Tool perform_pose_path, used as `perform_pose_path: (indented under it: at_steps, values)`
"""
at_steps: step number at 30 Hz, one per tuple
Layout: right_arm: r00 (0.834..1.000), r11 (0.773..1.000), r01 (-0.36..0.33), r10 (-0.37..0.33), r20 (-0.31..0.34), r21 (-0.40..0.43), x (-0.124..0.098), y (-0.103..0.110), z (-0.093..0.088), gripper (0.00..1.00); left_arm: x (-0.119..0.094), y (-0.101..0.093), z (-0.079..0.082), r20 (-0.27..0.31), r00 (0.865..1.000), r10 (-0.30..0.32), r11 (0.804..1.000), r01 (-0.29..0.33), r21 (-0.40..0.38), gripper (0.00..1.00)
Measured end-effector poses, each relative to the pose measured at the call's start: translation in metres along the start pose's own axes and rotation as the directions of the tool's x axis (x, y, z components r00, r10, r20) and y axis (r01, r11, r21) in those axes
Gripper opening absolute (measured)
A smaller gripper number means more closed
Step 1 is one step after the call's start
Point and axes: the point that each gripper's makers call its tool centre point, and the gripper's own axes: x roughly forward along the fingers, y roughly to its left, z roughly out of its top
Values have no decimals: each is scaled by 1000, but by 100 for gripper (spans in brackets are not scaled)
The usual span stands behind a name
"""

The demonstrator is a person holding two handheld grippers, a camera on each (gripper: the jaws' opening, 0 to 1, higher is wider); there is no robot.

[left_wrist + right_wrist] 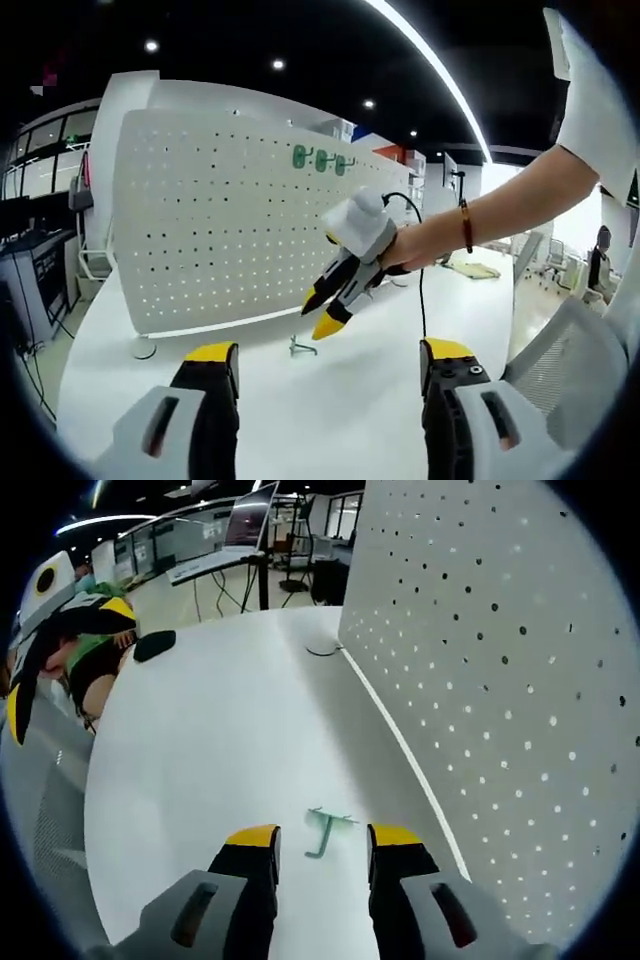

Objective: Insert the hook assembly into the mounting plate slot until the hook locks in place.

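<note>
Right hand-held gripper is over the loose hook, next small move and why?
Probably lower the right hand-held gripper straight down and close on the green hook. Its jaws are open, the hook lies loose on the white table between the tips, beside the pegboard, not yet gripped.

Pegboard (220,220) stands upright on counter (330,400). Loose hook (322,832) lies on counter just before the board's foot. Three hooks (320,160) hang near the board's top.

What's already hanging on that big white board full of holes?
Three green hooks sit in a row near the top of the pegboard. Another green hook lies on the table in front. How they fasten behind the board is hidden.
</note>
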Motion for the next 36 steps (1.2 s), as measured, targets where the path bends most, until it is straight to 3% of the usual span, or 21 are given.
perform_pose_path:
  at_steps: [4, 21, 27, 36]
  values:
    - [1000, 1000, 2, -2, -9, -8, 6, -3, -1, 26, -1, 3, -4, -5, 1000, 4, 1000, -4, -9, 74]
    - [998, 998, -13, 9, -69, -57, 32, -8, -8, 19, -11, 25, -16, -32, 998, 53, 998, -54, -25, 72]
    - [997, 1000, -12, 10, -72, -28, 35, -8, -12, 18, -11, 26, -19, -39, 998, 50, 998, -51, -24, 72]
    - [997, 999, -14, 18, -80, 48, 35, -5, -16, 6, -11, 26, -21, -42, 998, 50, 998, -52, -38, 71]
